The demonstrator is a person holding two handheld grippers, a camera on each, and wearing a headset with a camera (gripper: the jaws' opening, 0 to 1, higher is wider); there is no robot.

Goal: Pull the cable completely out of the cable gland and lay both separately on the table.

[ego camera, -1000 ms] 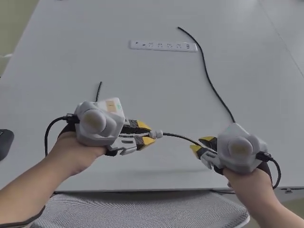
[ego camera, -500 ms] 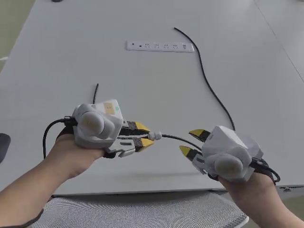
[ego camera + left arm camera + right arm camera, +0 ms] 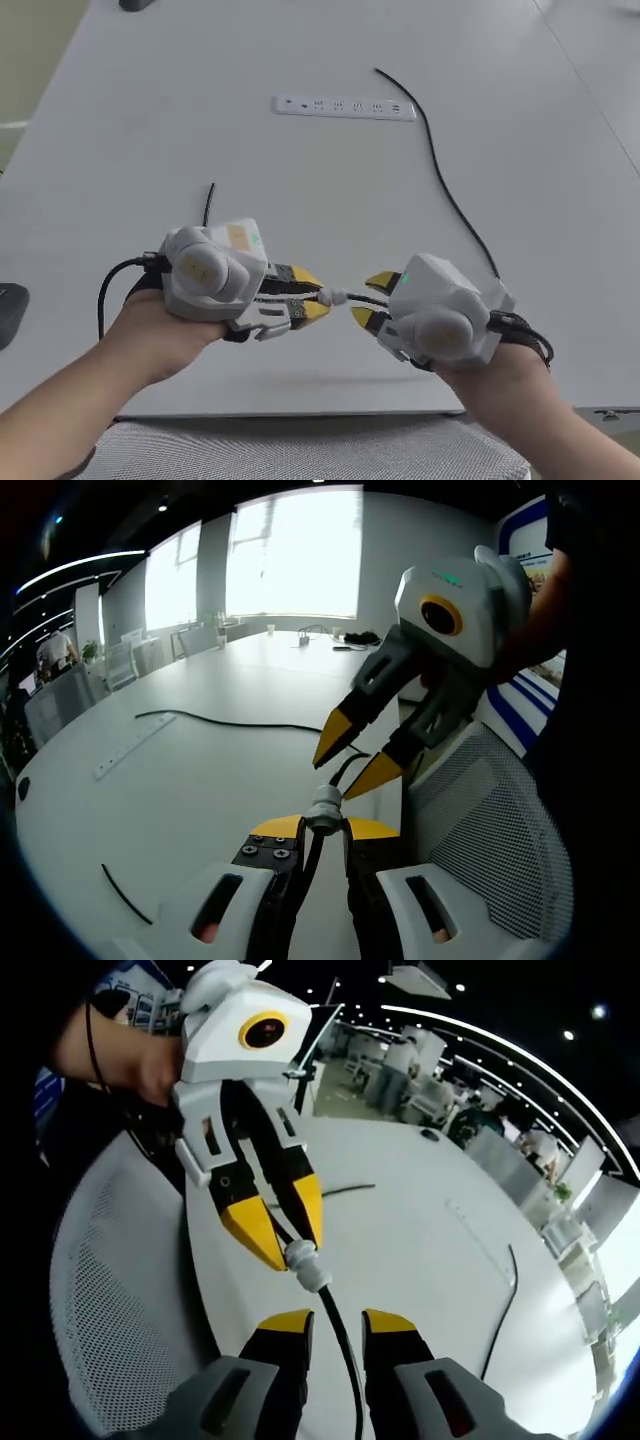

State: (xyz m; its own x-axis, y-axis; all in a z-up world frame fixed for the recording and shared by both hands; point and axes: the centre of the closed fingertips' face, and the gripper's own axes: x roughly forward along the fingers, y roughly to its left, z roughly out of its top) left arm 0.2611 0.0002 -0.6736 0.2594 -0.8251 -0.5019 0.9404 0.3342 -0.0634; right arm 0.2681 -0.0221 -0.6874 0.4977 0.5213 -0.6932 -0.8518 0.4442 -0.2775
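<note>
With the left gripper point(image 3: 318, 298) clamped on the cable gland point(image 3: 332, 297) above the tabletop's point(image 3: 300, 170) near edge and the right gripper point(image 3: 366, 300) parted around the cable point(image 3: 440, 180) beside it, nothing was yet pulled free, so extraction and both placements apparently remained.

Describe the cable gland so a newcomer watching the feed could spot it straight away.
Look over the near edge of the white table, between the two hand-held grippers. The cable gland is the small pale grey fitting pinched at the tips of the left gripper, facing the open right gripper. Unlike the black cable threaded through it, it is light and stubby.
</note>
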